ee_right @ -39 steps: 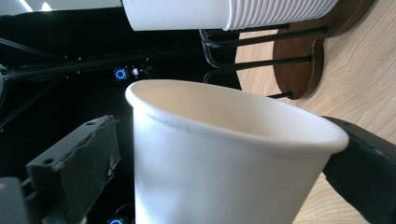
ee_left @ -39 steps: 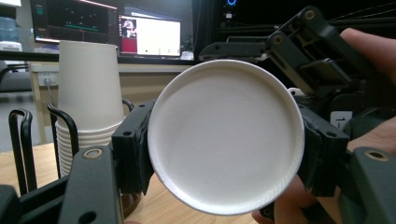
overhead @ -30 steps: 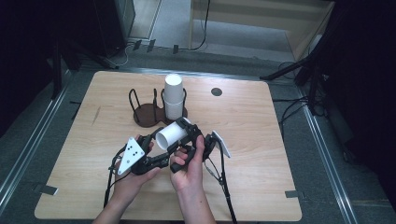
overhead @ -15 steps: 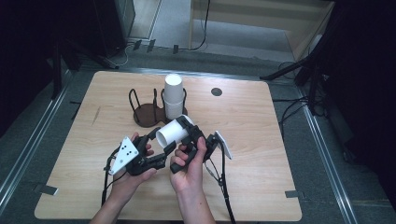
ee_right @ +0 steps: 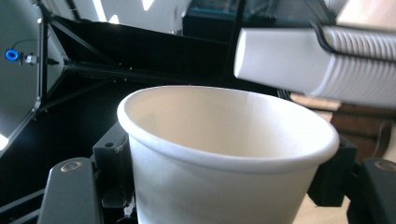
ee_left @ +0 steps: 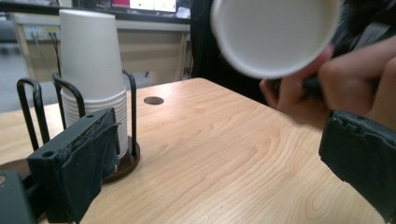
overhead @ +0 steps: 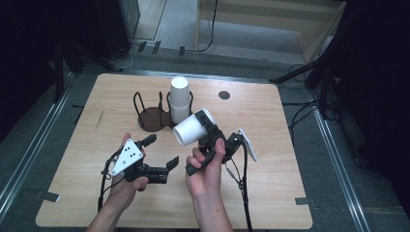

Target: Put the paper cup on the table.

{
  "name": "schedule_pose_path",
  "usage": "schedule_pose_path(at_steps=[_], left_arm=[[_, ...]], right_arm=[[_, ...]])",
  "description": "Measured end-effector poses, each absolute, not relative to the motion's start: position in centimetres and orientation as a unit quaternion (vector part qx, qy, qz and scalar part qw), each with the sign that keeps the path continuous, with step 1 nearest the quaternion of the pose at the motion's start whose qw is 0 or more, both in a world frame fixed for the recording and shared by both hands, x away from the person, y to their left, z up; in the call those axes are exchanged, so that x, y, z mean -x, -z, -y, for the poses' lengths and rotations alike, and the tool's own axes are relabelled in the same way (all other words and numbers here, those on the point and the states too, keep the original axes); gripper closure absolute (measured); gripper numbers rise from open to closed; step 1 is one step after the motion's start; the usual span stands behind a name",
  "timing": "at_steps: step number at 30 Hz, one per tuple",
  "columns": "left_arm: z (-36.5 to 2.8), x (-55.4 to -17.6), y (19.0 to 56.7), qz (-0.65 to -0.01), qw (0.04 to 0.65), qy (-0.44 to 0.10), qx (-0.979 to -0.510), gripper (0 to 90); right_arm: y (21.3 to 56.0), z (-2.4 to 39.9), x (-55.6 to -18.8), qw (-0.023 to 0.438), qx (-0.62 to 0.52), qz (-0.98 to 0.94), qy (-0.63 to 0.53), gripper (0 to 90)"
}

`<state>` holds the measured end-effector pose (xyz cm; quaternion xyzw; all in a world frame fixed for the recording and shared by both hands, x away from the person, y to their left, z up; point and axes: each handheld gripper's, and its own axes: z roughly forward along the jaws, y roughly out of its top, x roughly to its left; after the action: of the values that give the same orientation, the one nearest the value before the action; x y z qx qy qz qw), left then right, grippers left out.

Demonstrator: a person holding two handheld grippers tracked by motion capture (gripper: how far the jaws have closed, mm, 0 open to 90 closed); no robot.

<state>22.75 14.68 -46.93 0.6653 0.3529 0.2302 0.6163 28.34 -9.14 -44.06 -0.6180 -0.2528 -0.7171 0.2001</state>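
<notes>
A single white paper cup [overhead: 192,127] lies tilted on its side above the table, with my right gripper [overhead: 207,135] shut on it. In the right gripper view the cup [ee_right: 224,154] sits between the two jaws with its open mouth up, and the gripper [ee_right: 224,191] clamps its wall. A stack of white cups [overhead: 179,99] stands upside down in a black wire holder [overhead: 152,116] behind it. My left gripper [overhead: 159,152] is open and holds nothing, left of the held cup. The left gripper view shows the stack [ee_left: 91,70] and the held cup's rim [ee_left: 275,32].
The wooden table [overhead: 290,145] has a small dark round hole [overhead: 224,95] near its back edge. Cables trail from both grippers towards the front edge. Dark floor and metal rails surround the table.
My left gripper has drawn back to the lower left, away from the cup. The right gripper has raised the cup slightly to the right.
</notes>
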Motion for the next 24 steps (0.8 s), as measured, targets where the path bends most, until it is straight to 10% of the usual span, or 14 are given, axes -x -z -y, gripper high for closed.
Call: schedule_pose_path(at_steps=[24], left_arm=[[-18.9,-24.7,49.6,-0.429,0.530,-0.281,-0.676,0.0]], right_arm=[[39.7,10.5,-26.8,-0.062,0.540,0.404,0.735,25.4]])
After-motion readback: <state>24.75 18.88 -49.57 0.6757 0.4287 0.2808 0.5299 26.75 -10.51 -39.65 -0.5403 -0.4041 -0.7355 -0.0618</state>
